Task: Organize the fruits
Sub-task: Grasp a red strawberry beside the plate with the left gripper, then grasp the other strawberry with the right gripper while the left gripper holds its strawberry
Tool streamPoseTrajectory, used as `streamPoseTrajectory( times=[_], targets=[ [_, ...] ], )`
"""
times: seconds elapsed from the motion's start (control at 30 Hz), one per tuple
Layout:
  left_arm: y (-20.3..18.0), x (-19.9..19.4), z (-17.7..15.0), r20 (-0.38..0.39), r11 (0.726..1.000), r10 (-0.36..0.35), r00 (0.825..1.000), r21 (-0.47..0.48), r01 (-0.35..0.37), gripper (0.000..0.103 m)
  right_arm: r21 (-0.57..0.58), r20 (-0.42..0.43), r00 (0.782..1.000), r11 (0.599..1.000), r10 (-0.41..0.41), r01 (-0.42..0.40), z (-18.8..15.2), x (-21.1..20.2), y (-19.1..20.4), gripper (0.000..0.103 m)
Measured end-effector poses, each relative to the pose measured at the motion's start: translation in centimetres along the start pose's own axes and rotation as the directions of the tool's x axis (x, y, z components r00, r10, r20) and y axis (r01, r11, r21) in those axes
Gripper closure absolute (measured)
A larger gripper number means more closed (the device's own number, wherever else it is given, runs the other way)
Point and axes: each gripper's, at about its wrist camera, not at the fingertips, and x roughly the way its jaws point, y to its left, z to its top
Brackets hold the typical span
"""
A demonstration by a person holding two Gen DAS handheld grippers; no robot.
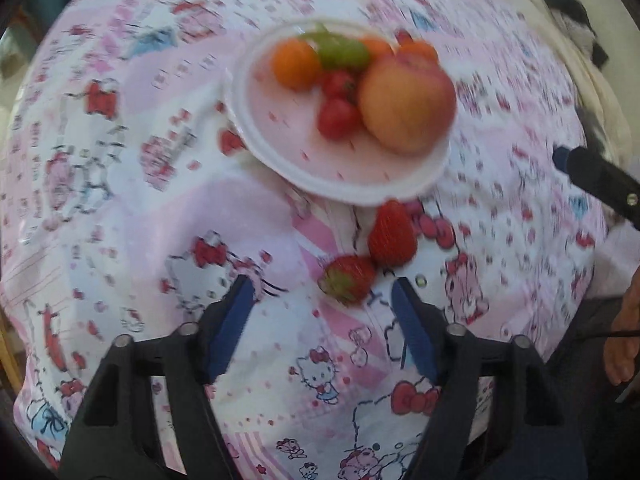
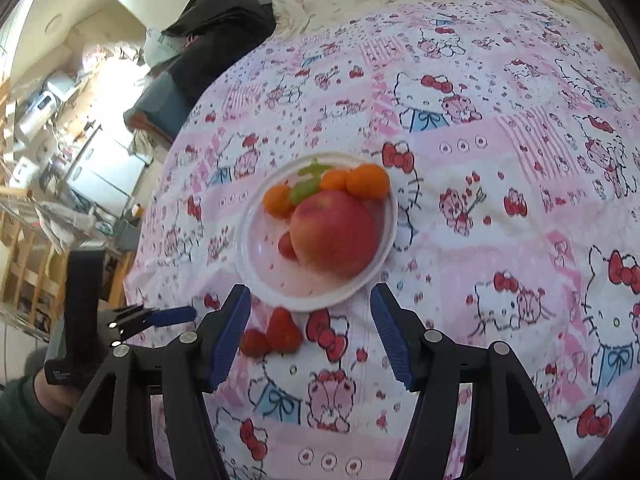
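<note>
- Cloth (image 2: 500,220) is a soft printed spread, looks like bedding and not a bench. It gives under load, so I expect fruit to roll or sink when nudged.
- Plate (image 2: 256,276) is white, thin and light, sitting on the cloth. I judge it will skid or tip if I push on the rim.
- Apple (image 2: 334,232) on the plate is the biggest, heaviest and firmest piece. The skin is smooth, so I'd grip across the widest part.
- Oranges (image 2: 368,181) sit at the plate's far side. They're round and firm-ish, so moderate squeeze is fine.
- Green grapes (image 1: 344,53) (blurred) and small tomatoes (image 1: 338,118) are on the plate too, thin-skinned and easy to burst.
- Two strawberries (image 1: 390,234) lie off the plate on the cloth, touching each other, just beside the near rim. They're light, soft and bruise easily. I'd take one across the mid body, not the tip or the green cap, with a gentle close.
- Left tongs (image 1: 322,322) are open and empty, pointing steeply down, with the nearer strawberry (image 1: 348,278) just ahead of the tips.
- Right tongs (image 2: 310,334) are open and empty, with the berries near the left finger.
</note>
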Motion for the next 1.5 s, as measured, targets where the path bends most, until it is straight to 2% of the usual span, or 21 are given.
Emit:
streamPoseTrajectory(
  times=[0.07, 0.2, 0.3, 0.4, 0.5, 0.7, 0.83, 1.0, 1.07, 1.17, 1.3, 1.5],
  targets=[
    [-0.5, 1.1, -0.1, -0.025, 0.999, 0.014, 1.000, 0.033, -0.013, 0.040, -0.005, -0.004, 1.000, 1.000, -0.012, 0.012, -0.5, 0.0, 0.0, 0.033],
    [-1.3, 2.4, 0.1, -0.043, 0.997, 0.030, 0.999, 0.072, -0.027, 0.042, -0.029, -0.021, 0.998, 0.998, -0.056, 0.055, -1.2, 0.2, -0.6, 0.033],
    [-1.7, 3.3, 0.3, -0.054, 0.996, 0.035, 0.998, 0.088, -0.030, 0.054, -0.011, -0.037, 0.997, 0.998, -0.067, 0.066, -1.6, 0.3, -1.5, 0.033],
    [-2.1, 3.4, 0.5, -0.039, 0.994, 0.022, 0.999, 0.112, -0.017, 0.073, 0.001, -0.048, 0.996, 0.997, -0.079, 0.079, -1.7, 0.4, -2.1, 0.033],
    [-2.3, 3.3, 0.6, -0.034, 0.992, 0.021, 0.999, 0.128, -0.016, 0.074, 0.014, -0.060, 0.996, 0.997, -0.071, 0.072, -1.6, 0.8, -2.3, 0.033],
    [-1.5, 1.0, -0.3, -0.018, 0.996, 0.033, 0.999, 0.084, -0.031, 0.074, 0.014, -0.088, 0.995, 0.999, -0.041, 0.042, -1.6, 2.0, -1.6, 0.033],
    [0.1, -0.9, -1.3, 0.010, 0.997, 0.069, 0.998, 0.020, -0.069, 0.074, 0.022, -0.120, 0.993, 1.000, -0.011, 0.013, -1.7, 3.0, -1.1, 0.033],
    [3.4, -2.0, -1.6, 0.048, 0.982, 0.144, 0.988, -0.134, -0.137, 0.074, 0.012, -0.164, 0.986, 0.999, 0.031, -0.029, -1.9, 4.7, 0.3, 0.033],
    [4.4, -2.7, -1.7, 0.075, 0.970, 0.176, 0.982, -0.184, -0.160, 0.074, -0.013, -0.177, 0.984, 0.999, 0.029, -0.032, -2.0, 5.5, 1.2, 0.035],
    [5.8, -3.4, -1.5, 0.096, 0.960, 0.183, 0.978, -0.234, -0.156, 0.074, -0.039, -0.217, 0.976, 0.999, 0.014, -0.023, -2.2, 7.3, 1.9, 0.039],
    [6.3, -3.7, -1.3, 0.107, 0.954, 0.185, 0.977, -0.258, -0.152, 0.074, -0.066, -0.272, 0.962, 0.998, -0.002, -0.017, -2.8, 10.0, 2.5, 0.042],
    [4.9, -3.4, -1.0, 0.118, 0.959, 0.178, 0.977, -0.245, -0.145, 0.074, -0.153, -0.274, 0.961, 0.988, -0.040, -0.003, -3.4, 11.8, 4.2, 0.043]
  ],
)
